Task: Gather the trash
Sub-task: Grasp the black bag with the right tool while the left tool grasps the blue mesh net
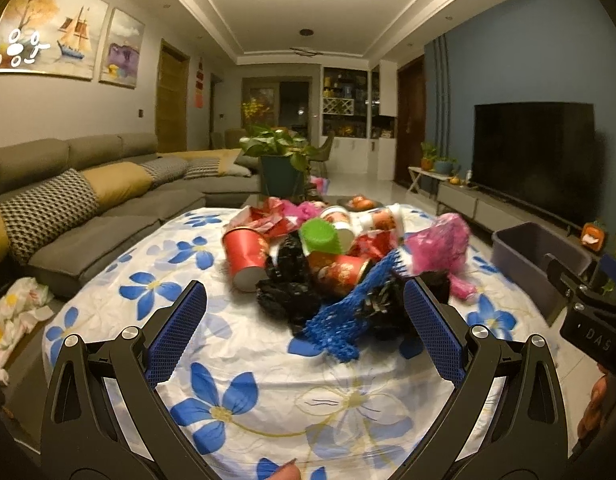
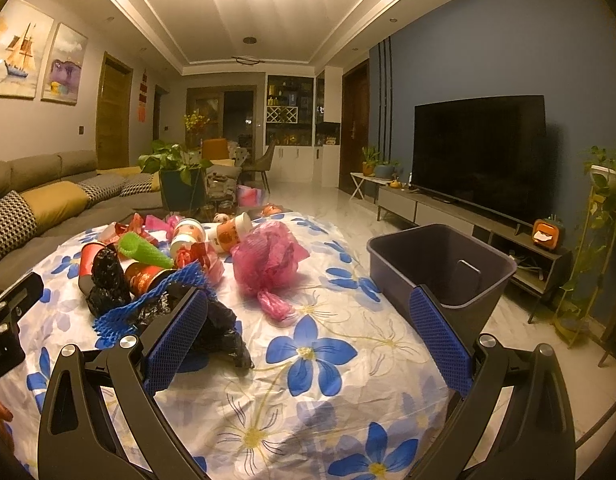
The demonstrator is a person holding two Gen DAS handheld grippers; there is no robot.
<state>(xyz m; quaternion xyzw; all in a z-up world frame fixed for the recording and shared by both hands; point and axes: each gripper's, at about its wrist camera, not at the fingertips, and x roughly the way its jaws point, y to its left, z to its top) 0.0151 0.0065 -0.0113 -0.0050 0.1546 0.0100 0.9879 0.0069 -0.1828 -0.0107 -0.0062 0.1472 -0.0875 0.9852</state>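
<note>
A heap of trash lies on the flowered tablecloth [image 1: 236,380]: red paper cups [image 1: 244,254], a green foam sleeve [image 1: 321,236], black plastic bags [image 1: 286,280], a blue foam net [image 1: 348,312] and a pink bag [image 1: 440,244]. My left gripper [image 1: 306,312] is open just short of the heap, with nothing between its blue pads. In the right wrist view the right gripper [image 2: 308,312] is also open and holds nothing; the pink bag [image 2: 268,260] lies ahead of it and a black bag [image 2: 224,340] by its left finger. A dark grey bin [image 2: 444,268] stands at the table's right edge.
A grey sofa [image 1: 88,208] with cushions runs along the left. A potted plant [image 1: 284,160] stands beyond the table. The TV [image 2: 476,148] on a low cabinet fills the right wall. Crumpled cloth [image 1: 12,316] lies on the floor at left.
</note>
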